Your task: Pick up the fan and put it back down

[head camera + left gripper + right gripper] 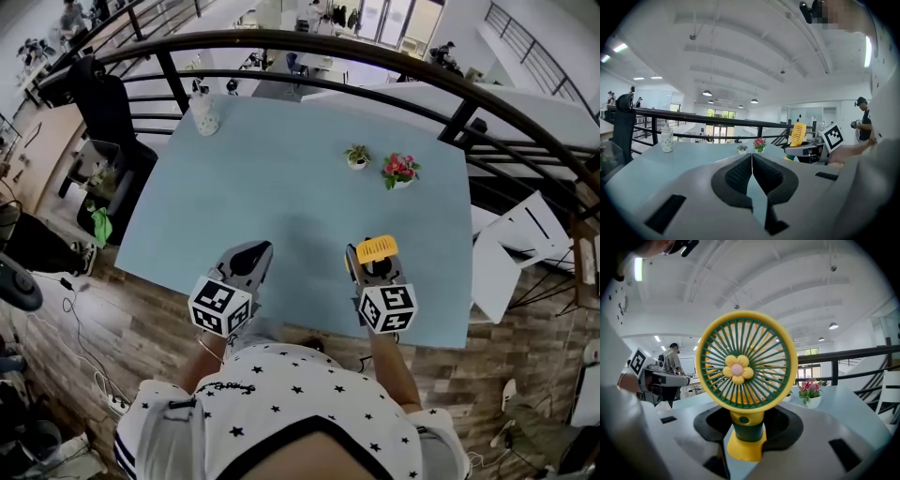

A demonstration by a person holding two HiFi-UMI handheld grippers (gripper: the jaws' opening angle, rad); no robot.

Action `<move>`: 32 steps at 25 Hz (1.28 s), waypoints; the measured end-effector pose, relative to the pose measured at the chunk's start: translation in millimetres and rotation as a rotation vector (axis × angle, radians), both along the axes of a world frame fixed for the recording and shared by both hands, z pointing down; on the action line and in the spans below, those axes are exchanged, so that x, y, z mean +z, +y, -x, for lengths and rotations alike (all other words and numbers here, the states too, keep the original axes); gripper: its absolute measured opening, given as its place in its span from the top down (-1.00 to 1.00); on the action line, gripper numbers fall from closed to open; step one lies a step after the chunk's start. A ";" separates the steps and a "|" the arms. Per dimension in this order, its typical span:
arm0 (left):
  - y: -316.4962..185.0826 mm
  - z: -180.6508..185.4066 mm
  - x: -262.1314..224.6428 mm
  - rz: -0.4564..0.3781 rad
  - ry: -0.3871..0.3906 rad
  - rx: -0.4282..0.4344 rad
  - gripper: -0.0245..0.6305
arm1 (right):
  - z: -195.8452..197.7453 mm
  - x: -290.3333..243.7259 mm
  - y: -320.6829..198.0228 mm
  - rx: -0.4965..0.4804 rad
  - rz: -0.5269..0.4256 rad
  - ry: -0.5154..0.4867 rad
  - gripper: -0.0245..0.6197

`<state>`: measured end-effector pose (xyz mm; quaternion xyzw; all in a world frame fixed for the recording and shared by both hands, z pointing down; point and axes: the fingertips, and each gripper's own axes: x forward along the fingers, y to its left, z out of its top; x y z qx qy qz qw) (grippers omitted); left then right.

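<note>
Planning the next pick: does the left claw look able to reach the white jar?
Probably yes: the left claw is shut and empty, and bare table lies between it and the white jar.

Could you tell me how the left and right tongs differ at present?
The left tongs are empty; the right tongs hold the fan by its stem. The left tongs are fully together; the right tongs stand apart round that stem. Both point across the blue table.

The right claw [746, 426] grips the green stem of the fan [745, 365], which stands upright between its dark pads with the yellow-ringed grille facing back. Ahead and right of the claw, a potted pink flower [809, 392] sits on the pale blue tabletop [855, 404]. The left claw [661, 380] is off to the left.
</note>
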<state>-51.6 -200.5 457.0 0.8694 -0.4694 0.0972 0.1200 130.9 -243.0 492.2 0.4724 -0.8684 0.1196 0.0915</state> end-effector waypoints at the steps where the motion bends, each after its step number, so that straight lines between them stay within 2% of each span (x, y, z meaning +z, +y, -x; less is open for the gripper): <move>1: -2.1 0.5 -0.7 0.001 -0.002 0.003 0.84 | 0.4 1.8 -1.9 0.004 0.004 -0.001 0.40; 18: -38.7 8.0 0.0 0.030 -0.014 0.039 0.84 | 4.7 47.2 -27.7 0.057 0.074 0.078 0.40; 32: -47.9 13.2 9.8 0.056 -0.015 0.049 0.84 | 4.8 93.0 -32.5 0.076 0.142 0.151 0.40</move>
